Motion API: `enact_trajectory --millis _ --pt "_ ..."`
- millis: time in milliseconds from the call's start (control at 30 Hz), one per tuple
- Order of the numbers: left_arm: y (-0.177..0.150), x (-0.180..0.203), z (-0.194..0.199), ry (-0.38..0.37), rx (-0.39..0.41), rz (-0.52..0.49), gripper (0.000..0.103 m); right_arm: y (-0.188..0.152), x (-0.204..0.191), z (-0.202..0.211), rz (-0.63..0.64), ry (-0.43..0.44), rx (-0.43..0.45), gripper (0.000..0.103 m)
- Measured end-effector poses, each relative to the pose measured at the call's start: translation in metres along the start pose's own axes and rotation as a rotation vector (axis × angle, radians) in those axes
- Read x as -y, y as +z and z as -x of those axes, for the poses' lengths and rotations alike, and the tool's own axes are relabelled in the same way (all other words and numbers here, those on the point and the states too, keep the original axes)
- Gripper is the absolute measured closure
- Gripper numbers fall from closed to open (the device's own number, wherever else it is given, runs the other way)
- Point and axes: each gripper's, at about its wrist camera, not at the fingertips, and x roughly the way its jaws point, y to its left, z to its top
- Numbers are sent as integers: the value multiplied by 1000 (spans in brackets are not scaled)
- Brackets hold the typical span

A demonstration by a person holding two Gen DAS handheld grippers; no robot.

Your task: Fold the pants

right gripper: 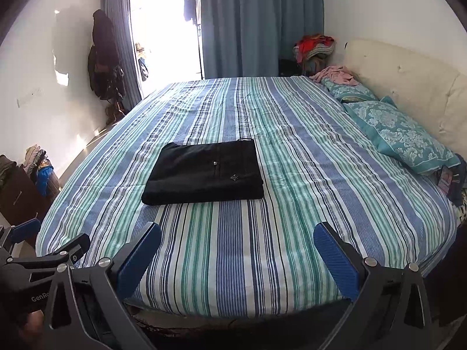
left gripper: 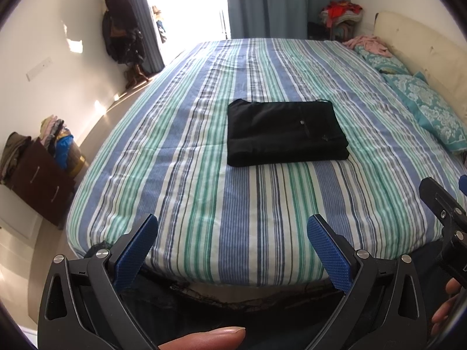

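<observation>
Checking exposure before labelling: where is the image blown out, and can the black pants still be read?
Both views: doorway blown white, fisheye bends the bed edge. Pants dark; folds and button still legible in the right wrist view.

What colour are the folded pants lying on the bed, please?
Black; the pants show best in the right wrist view.

Folded black pants [right gripper: 204,173] lie on the striped bed [right gripper: 292,233], beyond the right gripper's [right gripper: 238,250] spread fingers [right gripper: 140,253].
</observation>
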Motion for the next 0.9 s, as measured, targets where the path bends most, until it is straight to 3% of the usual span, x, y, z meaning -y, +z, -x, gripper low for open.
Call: enact_trajectory --millis 900 --pt "-3 0 -2 -6 -8 -1 1 0 0 -1 7 -2 -2 0"
